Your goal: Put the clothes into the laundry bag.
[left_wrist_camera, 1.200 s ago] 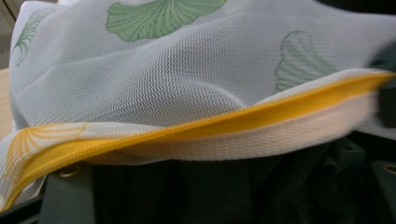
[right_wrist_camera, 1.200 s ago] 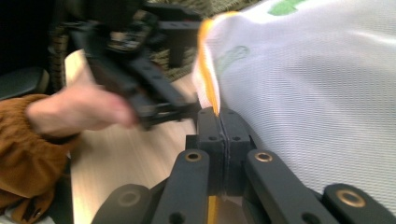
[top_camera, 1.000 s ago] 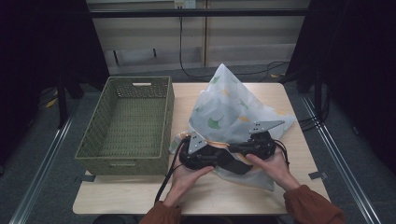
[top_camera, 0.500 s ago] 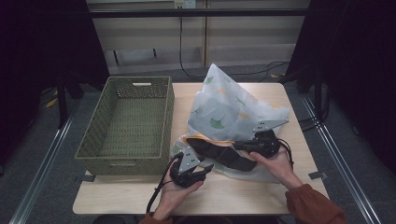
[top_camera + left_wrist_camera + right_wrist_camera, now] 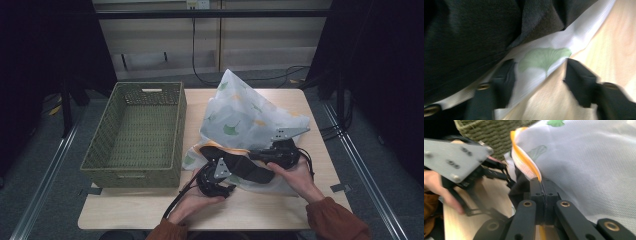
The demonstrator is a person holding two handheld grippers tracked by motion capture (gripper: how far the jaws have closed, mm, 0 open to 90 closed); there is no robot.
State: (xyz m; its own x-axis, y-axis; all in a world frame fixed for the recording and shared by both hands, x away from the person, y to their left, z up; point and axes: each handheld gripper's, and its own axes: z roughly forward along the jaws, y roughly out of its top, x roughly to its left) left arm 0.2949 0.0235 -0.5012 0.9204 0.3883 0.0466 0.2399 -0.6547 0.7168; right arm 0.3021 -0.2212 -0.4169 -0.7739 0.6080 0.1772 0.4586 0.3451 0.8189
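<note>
The wooden table [image 5: 150, 210] carries a green woven basket [image 5: 135, 132] on its left half. Just right of the basket lies a white mesh bag [image 5: 245, 120] printed with ginkgo leaves, peaked upward at its far end, its orange-trimmed mouth [image 5: 220, 147] facing the person. A dark garment [image 5: 245, 167] pokes out of that mouth, its long axis running across the table, away from the basket.

The right gripper [image 5: 541, 192] is right of the basket at the bag's near edge, jaws pressed together on the orange trim [image 5: 524, 160].

The left gripper [image 5: 215, 177] sits near the basket's front right corner. Its jaws stand partly apart and have just been opening; the bag's leaf-printed edge [image 5: 544, 58] lies between them, with no firm pinch visible.

Against a second ago, the left gripper has dropped from beside the right one toward the table's near edge, and the garment now shows more.
</note>
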